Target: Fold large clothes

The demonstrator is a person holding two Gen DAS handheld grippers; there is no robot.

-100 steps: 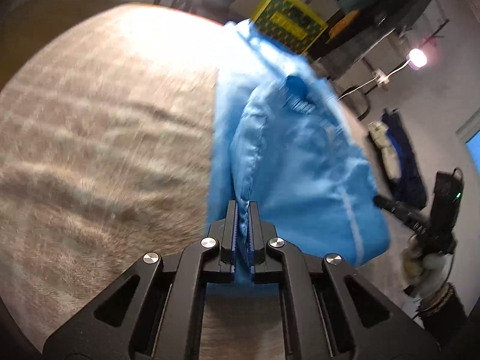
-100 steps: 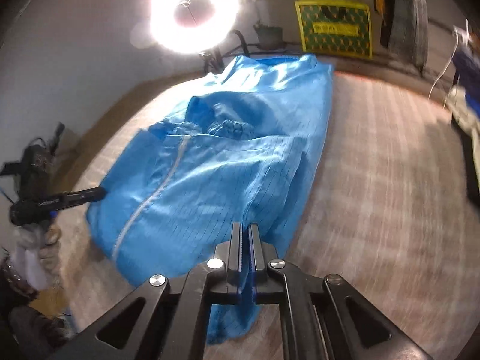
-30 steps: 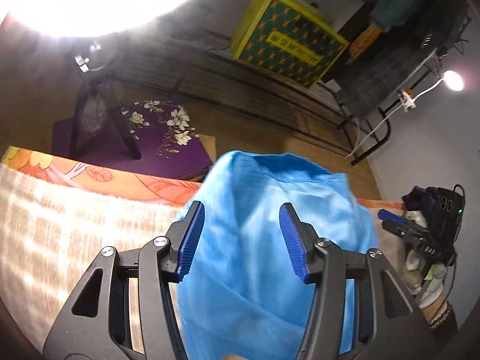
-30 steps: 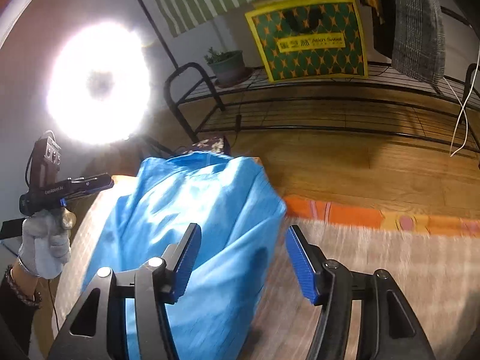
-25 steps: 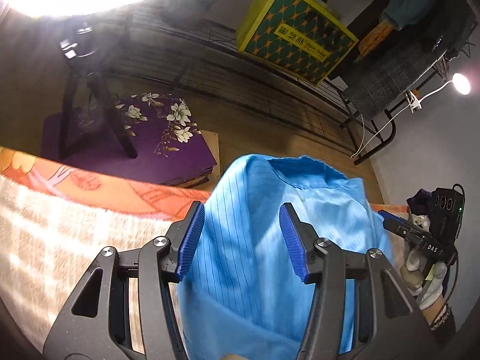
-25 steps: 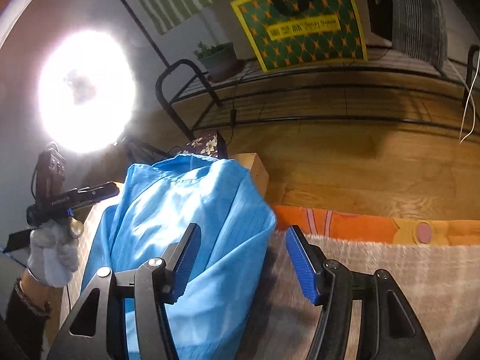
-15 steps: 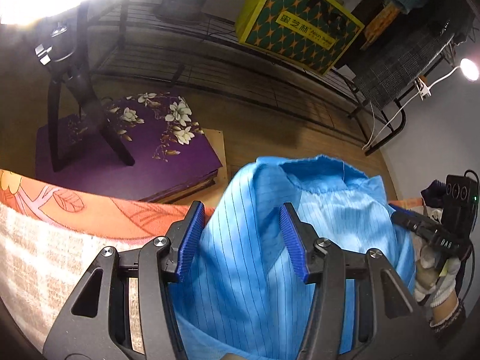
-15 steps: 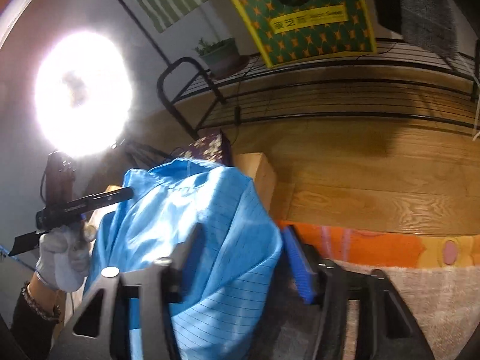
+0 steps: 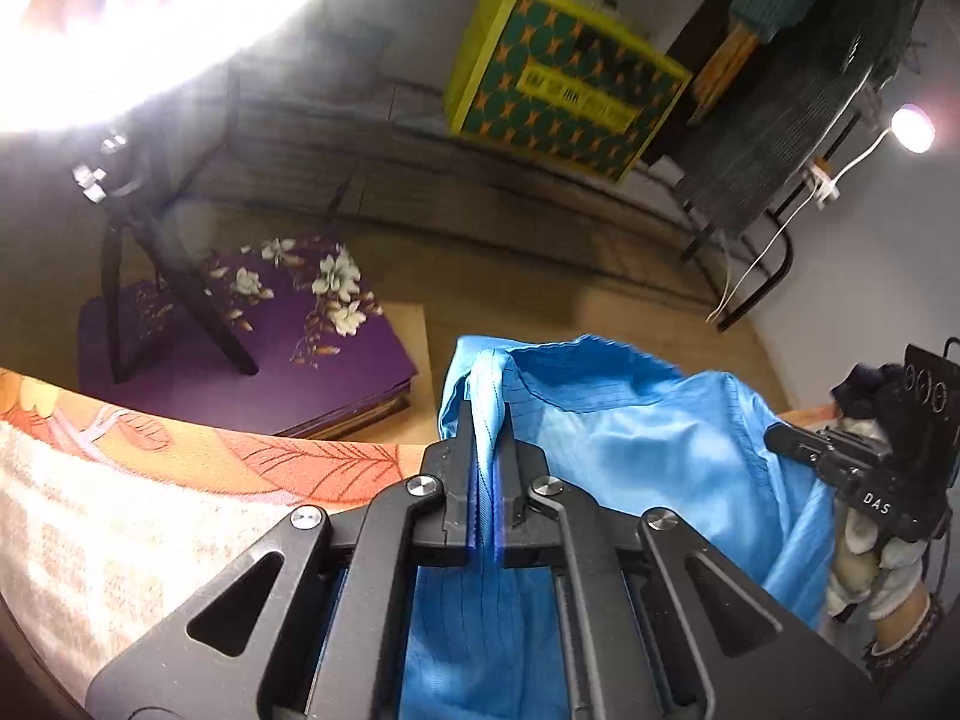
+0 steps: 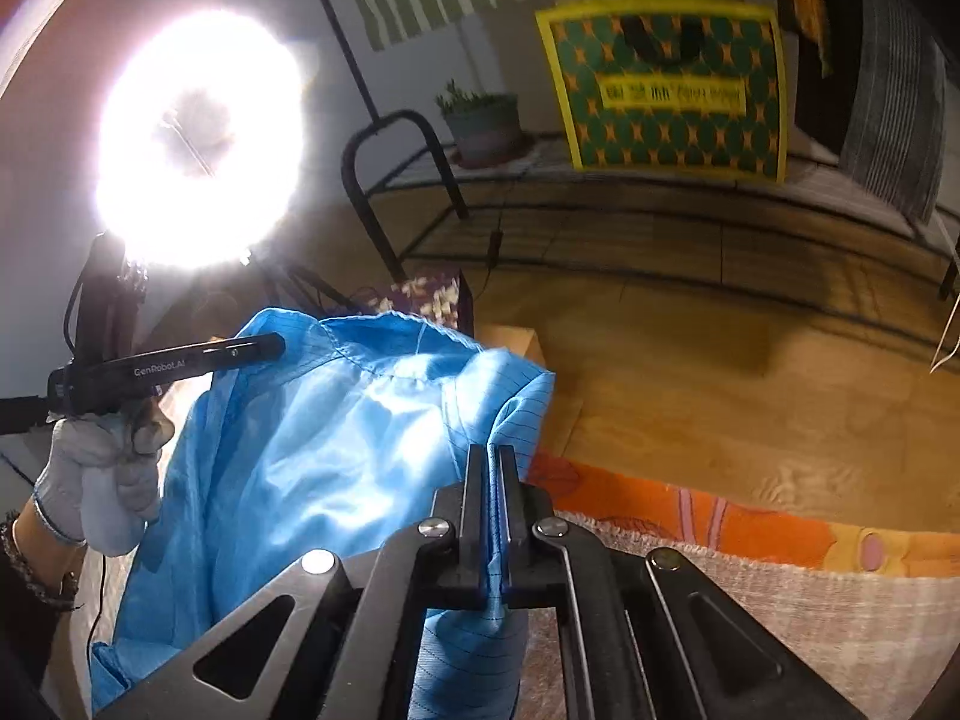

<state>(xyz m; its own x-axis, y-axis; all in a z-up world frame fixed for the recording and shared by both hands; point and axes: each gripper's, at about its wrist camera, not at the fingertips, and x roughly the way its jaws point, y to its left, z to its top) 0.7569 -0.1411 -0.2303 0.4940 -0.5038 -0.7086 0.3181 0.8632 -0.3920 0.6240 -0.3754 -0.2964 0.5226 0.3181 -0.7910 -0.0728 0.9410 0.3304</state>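
Jaws of the left gripper (image 9: pixel 486 480) and right gripper (image 10: pixel 492 516) are each clenched on a far corner of the blue pinstriped cloth garment (image 9: pixel 630 438). The rest trails back beneath them onto the beige woven rug (image 10: pixel 750 600). Judged best: lift both corners evenly, keeping the edge between them taut.

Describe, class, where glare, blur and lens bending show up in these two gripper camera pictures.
Left wrist view: glare from the lamp washes out the top left corner; the yellow bag looks soft; straight lines bow near the edges. Right wrist view: the ring light blows out to white with a halo; the shelf rack curves; the blue garment shows bright sheen.
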